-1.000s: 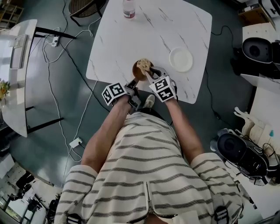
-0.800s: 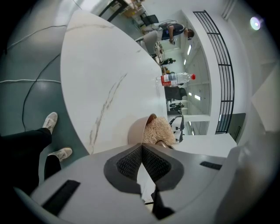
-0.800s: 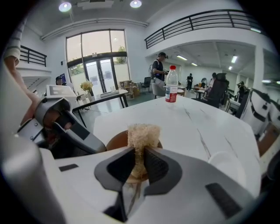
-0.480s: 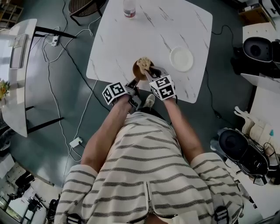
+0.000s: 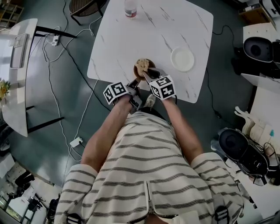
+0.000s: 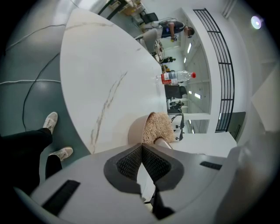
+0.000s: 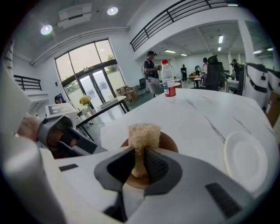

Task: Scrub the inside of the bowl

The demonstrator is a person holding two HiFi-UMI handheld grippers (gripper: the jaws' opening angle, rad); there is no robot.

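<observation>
A small brown bowl point(image 5: 139, 72) stands near the front edge of the white marble table point(image 5: 131, 39). A tan fibrous scrubber point(image 5: 142, 64) sits in it. My right gripper point(image 5: 148, 75) is shut on the scrubber point(image 7: 143, 131), whose top pokes up above the bowl point(image 7: 169, 142). My left gripper point(image 5: 134, 83) is at the bowl's near left rim. Its pads meet right at the edge of the bowl point(image 6: 136, 129), so it looks shut on the rim. The scrubber point(image 6: 158, 127) fills the bowl's mouth, and the bowl's inside is mostly hidden.
A white plate point(image 5: 182, 59) lies on the table to the right of the bowl. At the far edge stands a water bottle point(image 5: 129, 9). Cables run over the floor on the left. Other tables and gear stand around the room, and people are in the background.
My right gripper with the scrubber has shifted slightly left and away from me over the bowl. The left gripper and the bowl have hardly moved.
</observation>
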